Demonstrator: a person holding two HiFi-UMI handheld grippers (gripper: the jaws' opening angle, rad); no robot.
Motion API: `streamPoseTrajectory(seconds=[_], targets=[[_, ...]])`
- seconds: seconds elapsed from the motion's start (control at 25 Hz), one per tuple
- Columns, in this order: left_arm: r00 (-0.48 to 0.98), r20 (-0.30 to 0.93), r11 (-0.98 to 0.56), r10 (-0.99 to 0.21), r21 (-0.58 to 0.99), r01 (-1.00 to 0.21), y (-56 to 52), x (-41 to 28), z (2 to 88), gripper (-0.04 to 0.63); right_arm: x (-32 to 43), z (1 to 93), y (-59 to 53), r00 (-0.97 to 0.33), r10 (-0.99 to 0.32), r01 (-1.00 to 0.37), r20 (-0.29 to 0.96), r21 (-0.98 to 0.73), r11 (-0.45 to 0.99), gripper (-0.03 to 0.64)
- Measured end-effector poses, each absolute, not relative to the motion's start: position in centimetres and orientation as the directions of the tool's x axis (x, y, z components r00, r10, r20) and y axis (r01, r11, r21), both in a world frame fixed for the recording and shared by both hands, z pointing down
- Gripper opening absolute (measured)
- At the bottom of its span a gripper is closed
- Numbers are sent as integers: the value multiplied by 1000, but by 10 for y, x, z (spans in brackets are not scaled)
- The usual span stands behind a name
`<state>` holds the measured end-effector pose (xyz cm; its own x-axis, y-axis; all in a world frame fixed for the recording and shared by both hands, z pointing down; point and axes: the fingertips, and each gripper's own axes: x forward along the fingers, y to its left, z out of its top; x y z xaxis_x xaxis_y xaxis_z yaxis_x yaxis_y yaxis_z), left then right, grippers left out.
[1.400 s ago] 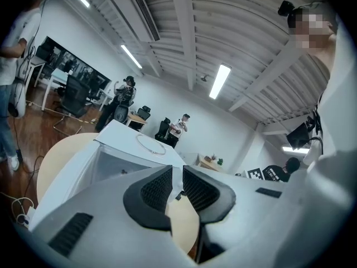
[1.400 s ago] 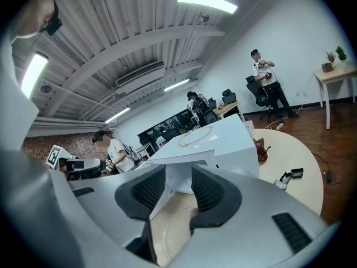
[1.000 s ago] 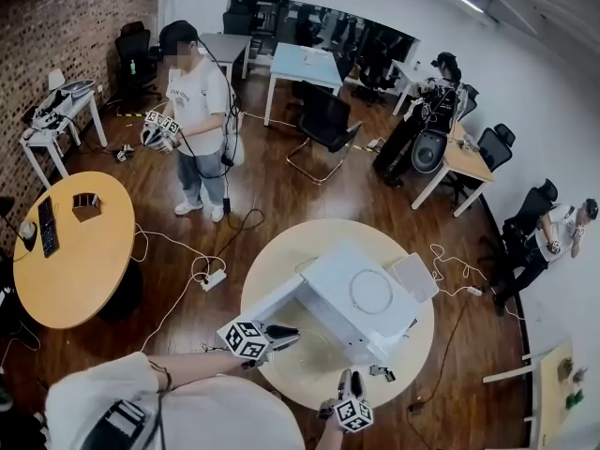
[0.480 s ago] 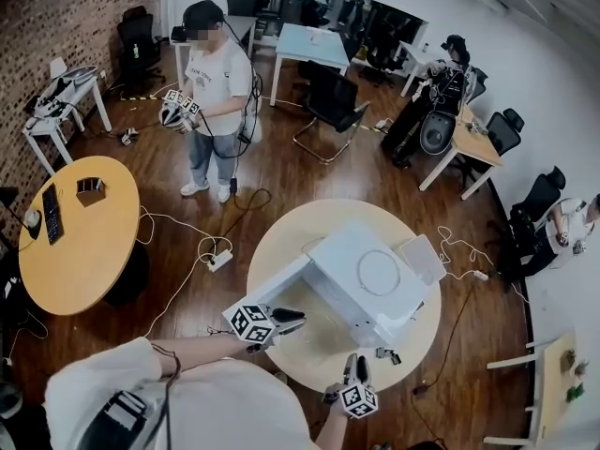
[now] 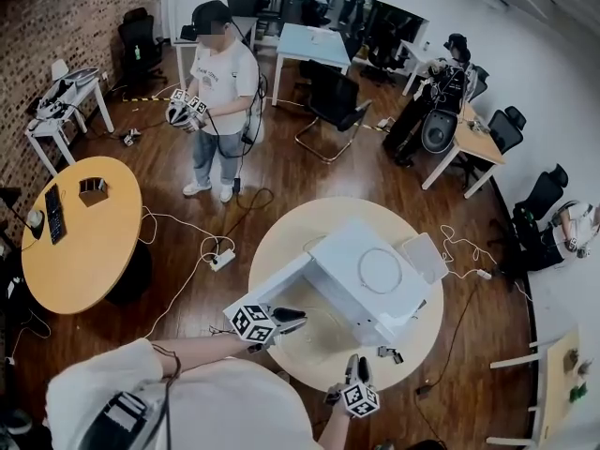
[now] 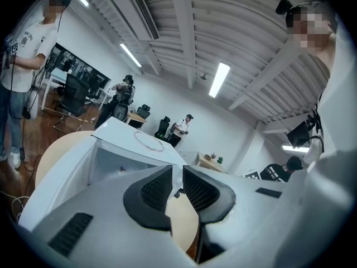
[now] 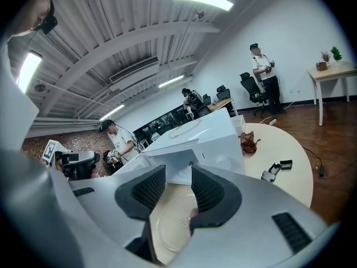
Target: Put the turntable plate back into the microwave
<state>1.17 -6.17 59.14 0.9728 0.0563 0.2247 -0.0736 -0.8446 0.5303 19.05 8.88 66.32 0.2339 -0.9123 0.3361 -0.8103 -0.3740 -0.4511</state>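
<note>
My right gripper point(image 7: 178, 178) has its jaws parted about halfway with nothing pinched between them; through the gap I look down on the glass turntable plate point(image 7: 169, 228), which lies flat on the round table point(image 7: 281, 144) just in front of the microwave point(image 7: 209, 132). My left gripper point(image 6: 177, 175) holds its jaws nearly together, only a narrow slit between the pads and nothing in it; it points at the open cavity, with the microwave door point(image 5: 277, 289) swung out on its side.

I judge the step to be the reach for the plate, not yet a grasp; the next move calls for getting one jaw under the rim (thin glass, flat on the table, so hard to catch), then carrying it level through the opening and setting it down centred. A loose ring point(image 5: 379, 271) lies on the microwave's top.

Further out on the table sit a crumpled brown thing point(image 7: 249, 143) and some small black parts point(image 7: 277, 169); beyond are a wooden floor, an orange table point(image 5: 80, 242), a brick wall, desks, chairs and a standing person point(image 5: 220, 87).
</note>
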Motion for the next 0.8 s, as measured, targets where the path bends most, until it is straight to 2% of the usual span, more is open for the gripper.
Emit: streamPoseTrajectory(seconds=[0.36,0.8], targets=[[964,261,-847,53,524,-95,-52,18,605,41,196,685,97,212,-911,-800,353,-473,-370,132],[910,414,-841,5,494,-220,-51,5,646,41,187,734,103,130,-891,-814,435,-467,-346,132]])
